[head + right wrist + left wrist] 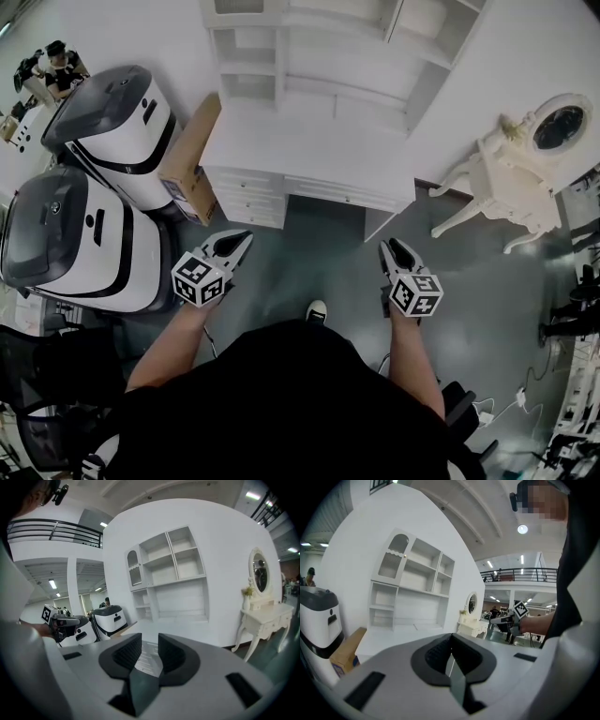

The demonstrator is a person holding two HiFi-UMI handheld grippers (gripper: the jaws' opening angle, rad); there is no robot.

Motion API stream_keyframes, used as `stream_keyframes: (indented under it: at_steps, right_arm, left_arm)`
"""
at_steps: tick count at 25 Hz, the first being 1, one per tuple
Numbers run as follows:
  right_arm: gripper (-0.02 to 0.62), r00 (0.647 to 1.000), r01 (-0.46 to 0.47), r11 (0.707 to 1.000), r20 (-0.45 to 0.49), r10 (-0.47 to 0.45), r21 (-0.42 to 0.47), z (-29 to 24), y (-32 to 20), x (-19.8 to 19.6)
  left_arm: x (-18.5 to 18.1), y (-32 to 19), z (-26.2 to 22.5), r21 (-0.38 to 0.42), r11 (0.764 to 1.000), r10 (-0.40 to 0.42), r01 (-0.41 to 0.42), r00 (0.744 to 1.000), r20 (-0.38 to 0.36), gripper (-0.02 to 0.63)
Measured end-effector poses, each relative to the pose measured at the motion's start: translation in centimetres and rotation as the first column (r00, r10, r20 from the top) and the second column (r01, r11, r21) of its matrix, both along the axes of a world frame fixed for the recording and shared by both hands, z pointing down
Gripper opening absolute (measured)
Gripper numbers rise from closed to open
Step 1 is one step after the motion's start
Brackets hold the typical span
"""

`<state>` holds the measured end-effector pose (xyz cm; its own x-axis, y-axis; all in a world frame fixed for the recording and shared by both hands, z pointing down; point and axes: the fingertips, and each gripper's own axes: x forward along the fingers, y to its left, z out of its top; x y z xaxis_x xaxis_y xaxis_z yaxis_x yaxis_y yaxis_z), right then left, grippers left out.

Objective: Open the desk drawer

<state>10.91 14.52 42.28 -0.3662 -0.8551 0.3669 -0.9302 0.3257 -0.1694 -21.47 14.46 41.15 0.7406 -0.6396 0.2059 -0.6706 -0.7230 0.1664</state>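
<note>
Both grippers raised before the shut white desk

We hold the left gripper [239,242] with its fingers together and empty, and the right gripper [394,249] with its fingers apart on nothing. The desk drawer [342,194] sits shut under the tabletop [300,150], ahead of both grippers and untouched.

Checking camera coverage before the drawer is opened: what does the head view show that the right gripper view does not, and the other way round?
Head view only: the person's shoe on the floor, and the right gripper seen from above with its marker cube.

Right gripper view only: that gripper's jaws seen from behind, apart with nothing between them, and a balcony railing high up.

Both: the white desk with its shelf unit, the mirror table, the left gripper and a white machine.
</note>
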Motion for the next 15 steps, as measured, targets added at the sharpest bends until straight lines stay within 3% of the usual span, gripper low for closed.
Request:
stream_keyframes:
  at_steps: [15]
  right_arm:
    - [0.116, 0.998, 0.068, 0.997, 0.019, -0.067, -0.029, 1.5, -8.3, 6.5]
  left_arm:
    - [7.5, -7.0, -0.4, -0.018, 1.0, -0.021, 0.022, 0.999, 0.038, 0.009]
